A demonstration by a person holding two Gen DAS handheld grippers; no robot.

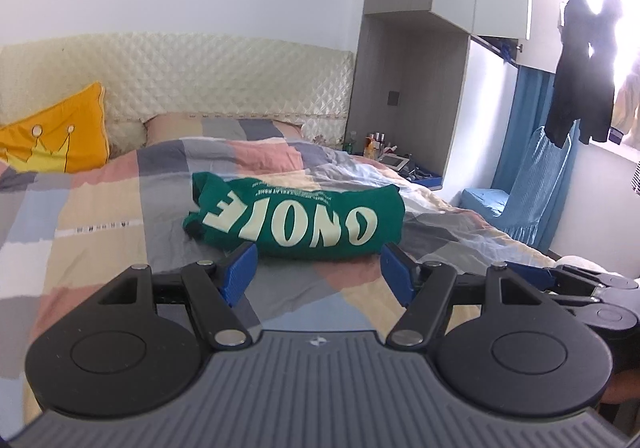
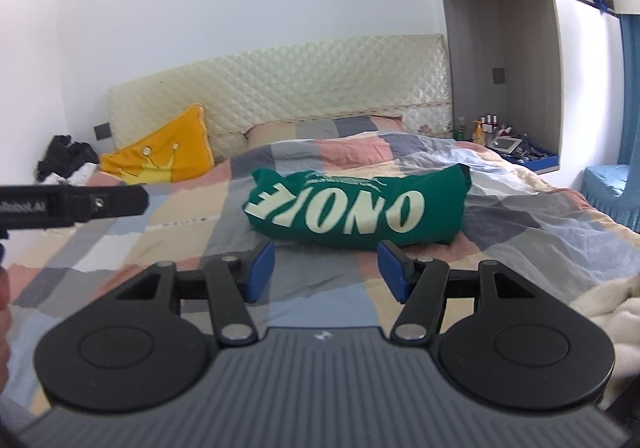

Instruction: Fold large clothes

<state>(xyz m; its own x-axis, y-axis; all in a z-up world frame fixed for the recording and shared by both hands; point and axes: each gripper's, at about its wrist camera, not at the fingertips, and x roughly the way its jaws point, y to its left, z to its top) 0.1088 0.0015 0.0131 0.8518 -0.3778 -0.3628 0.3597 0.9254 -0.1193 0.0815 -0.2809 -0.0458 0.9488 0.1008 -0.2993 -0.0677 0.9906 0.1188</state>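
Note:
A green garment [image 1: 296, 215] with large cream letters lies folded into a compact bundle on the patchwork bedcover [image 1: 100, 215]. In the right wrist view the same green garment [image 2: 356, 205] rests mid-bed. My left gripper [image 1: 316, 276] stands open just short of the bundle's near edge, nothing between its blue pads. My right gripper [image 2: 326, 272] is also open and empty, a little back from the bundle. Part of the right gripper [image 1: 580, 284] shows at the right edge of the left wrist view, and the left gripper's black body [image 2: 72, 203] crosses the left edge of the right wrist view.
A yellow crown cushion [image 1: 56, 139] leans on the quilted headboard [image 1: 224, 75]. A bedside shelf with bottles [image 2: 488, 129] sits right of the bed, beside a blue-covered chair [image 1: 516, 191]. Dark clothes hang at the window [image 1: 580, 71]. A white fluffy blanket [image 2: 604, 308] lies at the near right.

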